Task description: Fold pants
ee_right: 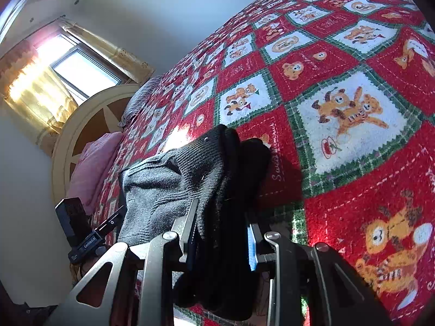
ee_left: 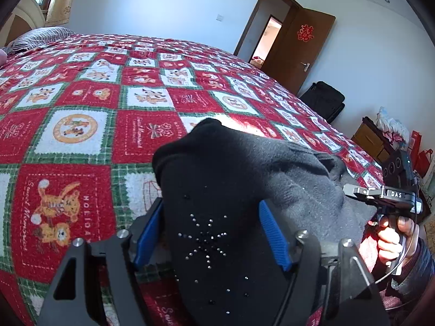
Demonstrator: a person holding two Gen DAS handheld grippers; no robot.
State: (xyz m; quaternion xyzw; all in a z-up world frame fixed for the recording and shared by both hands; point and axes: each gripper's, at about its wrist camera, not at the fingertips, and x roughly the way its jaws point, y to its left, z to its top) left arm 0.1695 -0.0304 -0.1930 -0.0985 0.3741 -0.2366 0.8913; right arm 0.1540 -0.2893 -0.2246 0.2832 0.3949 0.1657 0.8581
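The black pants (ee_left: 217, 179) lie bunched in a hump on the bed, with a rhinestone star pattern on the near part and a grey fleecy inside showing to the right. My left gripper (ee_left: 210, 212) has its blue pads on either side of the studded fabric and is shut on it. In the right wrist view the pants (ee_right: 212, 168) rise off the blanket, and my right gripper (ee_right: 221, 220) is shut on a thick fold of the black cloth. A hand (ee_left: 391, 239) holds the right gripper's handle at the right edge.
The bed carries a red, white and green teddy-bear blanket (ee_left: 89, 125) that stretches far to the left and back. A pink pillow (ee_right: 92, 163) and the headboard (ee_right: 81, 125) sit at its head. A black bag (ee_left: 323, 100), a small cabinet (ee_left: 369, 135) and an open door (ee_left: 301, 40) stand beyond the bed.
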